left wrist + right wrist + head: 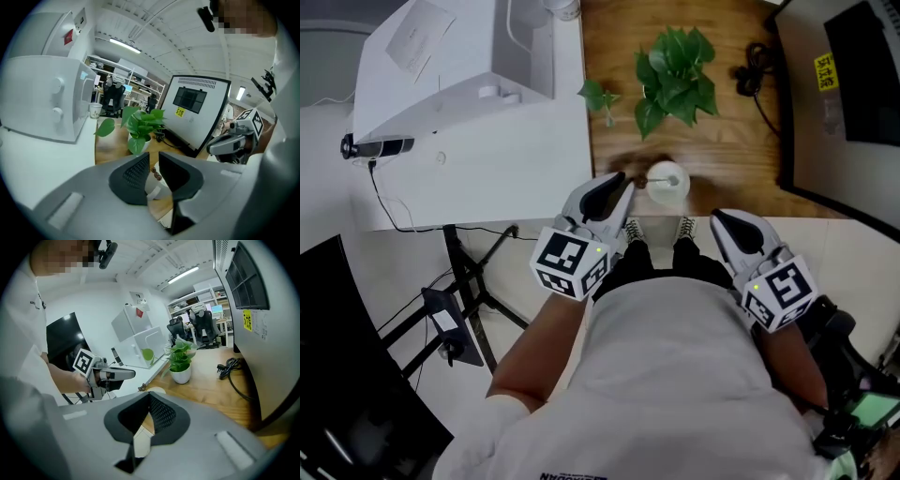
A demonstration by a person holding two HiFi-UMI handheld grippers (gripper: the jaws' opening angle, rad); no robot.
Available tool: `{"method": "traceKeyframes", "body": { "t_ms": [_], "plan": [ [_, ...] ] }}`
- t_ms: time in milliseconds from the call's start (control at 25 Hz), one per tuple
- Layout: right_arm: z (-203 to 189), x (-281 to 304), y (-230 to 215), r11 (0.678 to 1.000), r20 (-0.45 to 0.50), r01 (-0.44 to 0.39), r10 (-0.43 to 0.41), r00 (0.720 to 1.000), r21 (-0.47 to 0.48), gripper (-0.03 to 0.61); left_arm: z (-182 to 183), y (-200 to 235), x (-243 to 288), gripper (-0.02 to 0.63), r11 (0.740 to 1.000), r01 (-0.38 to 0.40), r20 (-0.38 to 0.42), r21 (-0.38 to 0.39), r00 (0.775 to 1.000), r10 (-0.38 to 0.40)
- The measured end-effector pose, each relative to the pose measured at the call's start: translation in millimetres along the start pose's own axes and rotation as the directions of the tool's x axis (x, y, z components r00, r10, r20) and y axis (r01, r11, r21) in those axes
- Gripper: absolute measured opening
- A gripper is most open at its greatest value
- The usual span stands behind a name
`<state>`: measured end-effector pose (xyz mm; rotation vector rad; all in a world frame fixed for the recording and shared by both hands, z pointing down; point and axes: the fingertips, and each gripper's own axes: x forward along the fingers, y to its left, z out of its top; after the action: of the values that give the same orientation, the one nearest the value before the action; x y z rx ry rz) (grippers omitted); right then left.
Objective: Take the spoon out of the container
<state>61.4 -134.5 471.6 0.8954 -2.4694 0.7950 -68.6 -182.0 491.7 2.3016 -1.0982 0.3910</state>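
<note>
A small white container (667, 186) stands near the front edge of the wooden table (722, 141). A thin spoon (643, 180) rests in it, its handle reaching left. My left gripper (619, 185) is right at that handle. In the left gripper view the left gripper (153, 165) shows a narrow gap between its jaws. The brown handle end (156, 175) sits in that gap, in front of the container (154, 188), and the pads do not visibly press on it. My right gripper (724, 219) hovers to the right of the container and nearer to me. Its jaws (149, 396) meet at the tips with nothing between them.
A potted green plant (675, 75) stands behind the container. A black cable and plug (755, 66) lie at the back right beside a dark monitor (853, 84). A white appliance (441, 66) sits on the white table to the left.
</note>
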Motion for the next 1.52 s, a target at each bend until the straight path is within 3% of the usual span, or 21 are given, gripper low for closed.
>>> {"method": "traceKeyframes", "body": {
  "t_ms": [320,560,1160,1400,1520],
  "plan": [
    [-9.1,3.9,-5.1,1.000,-0.027,-0.005,0.005,1.000,0.011,0.008,-15.7,3.4,14.1,0.095,0.992,0.013,-0.033,-0.127,0.999,-0.017],
    [-11.3,0.1,-9.4,1.000,-0.031,0.005,-0.005,1.000,0.018,0.008,-25.2,6.7,21.8,0.127,0.986,0.005,-0.053,-0.169,0.998,-0.014],
    [-20.0,-3.8,-13.4,1.000,-0.042,0.010,-0.009,0.999,0.029,0.008,-45.6,1.9,39.4,0.129,0.992,-0.002,-0.122,-0.125,0.992,-0.014],
    [-20.0,-6.7,-13.4,0.999,-0.037,0.019,-0.018,0.999,0.029,0.008,-47.1,-1.5,42.7,0.056,0.997,0.002,-0.138,-0.078,0.990,-0.013],
    [-20.3,-8.9,-13.0,0.999,-0.034,0.021,-0.020,0.999,0.028,0.007,-46.9,-2.1,42.7,0.055,0.998,-0.002,-0.139,-0.068,0.990,-0.007]
  ]
}}
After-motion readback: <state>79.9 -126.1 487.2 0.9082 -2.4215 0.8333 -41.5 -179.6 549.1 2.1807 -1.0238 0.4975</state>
